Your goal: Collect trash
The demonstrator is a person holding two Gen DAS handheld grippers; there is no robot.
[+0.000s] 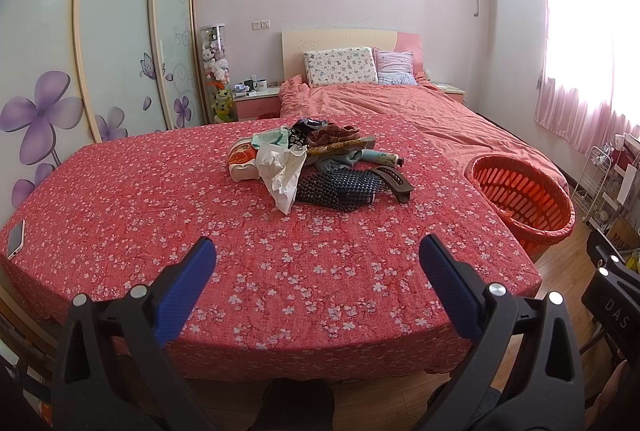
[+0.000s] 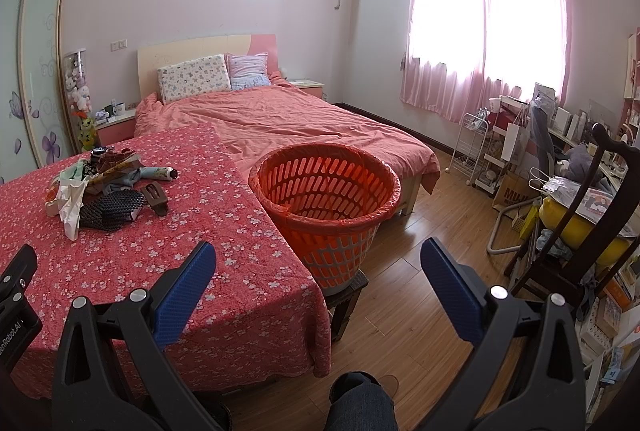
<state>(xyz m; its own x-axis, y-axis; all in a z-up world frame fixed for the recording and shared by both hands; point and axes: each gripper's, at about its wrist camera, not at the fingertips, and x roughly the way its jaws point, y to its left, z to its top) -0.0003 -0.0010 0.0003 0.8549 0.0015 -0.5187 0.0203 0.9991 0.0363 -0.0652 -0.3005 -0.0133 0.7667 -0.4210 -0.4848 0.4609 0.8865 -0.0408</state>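
Trash pile (image 1: 320, 161) sprawls left-right on table (image 1: 160, 191)

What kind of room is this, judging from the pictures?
Most likely a home bedroom: a bed with pillows against a headboard, a sliding-door wardrobe, and pink curtains over the window.

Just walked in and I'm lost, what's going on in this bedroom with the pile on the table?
A person holds a pair of tongs in each hand, and both the left tongs and the right tongs are open and hold nothing. A pile of trash sits on the table with the red flowered cloth, untouched. The orange basket, lined with a bag, stands beside the table and looks empty. Nothing has been collected yet.
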